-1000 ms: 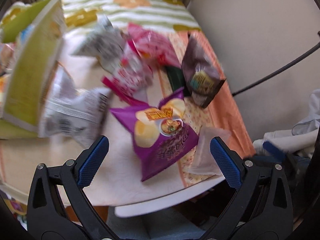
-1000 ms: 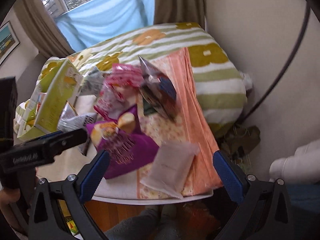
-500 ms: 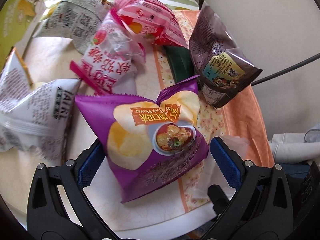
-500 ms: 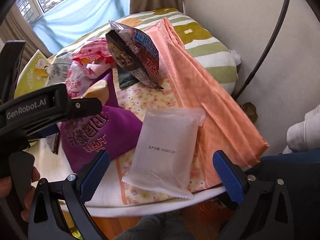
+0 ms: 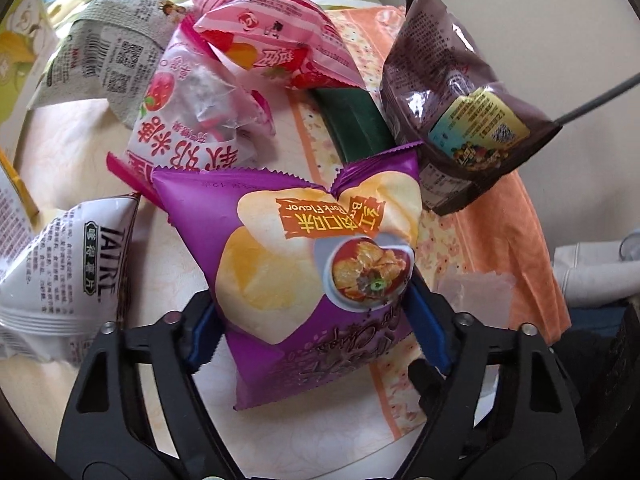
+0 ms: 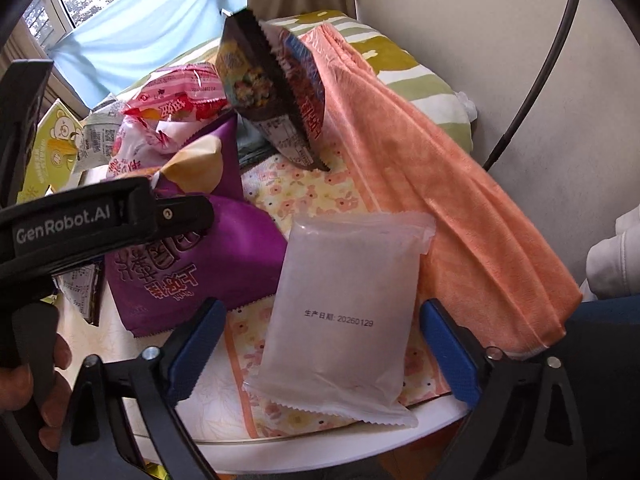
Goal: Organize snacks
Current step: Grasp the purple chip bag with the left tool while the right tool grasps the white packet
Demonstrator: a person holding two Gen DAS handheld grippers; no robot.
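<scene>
A purple chip bag (image 5: 308, 276) lies on the table among other snacks. My left gripper (image 5: 316, 328) is closed on its lower half, both blue pads pressing its sides; it also shows in the right wrist view (image 6: 188, 248). A frosted white packet (image 6: 344, 312) lies near the table's front edge. My right gripper (image 6: 320, 344) is open, with a finger on either side of the packet and not touching it. A dark brown bag (image 5: 452, 104) stands at the right, on the orange cloth's edge.
Pink snack bags (image 5: 272, 36), a pink-and-white candy bag (image 5: 188, 120) and grey-white bags (image 5: 68, 272) crowd the table's left and back. A green box (image 6: 52, 148) stands far left. An orange cloth (image 6: 460, 216) drapes off the right. The white table edge (image 6: 320, 448) is close.
My left gripper has moved forward and shut on the purple chip bag. My right gripper has moved closer to the white packet and now straddles it.
</scene>
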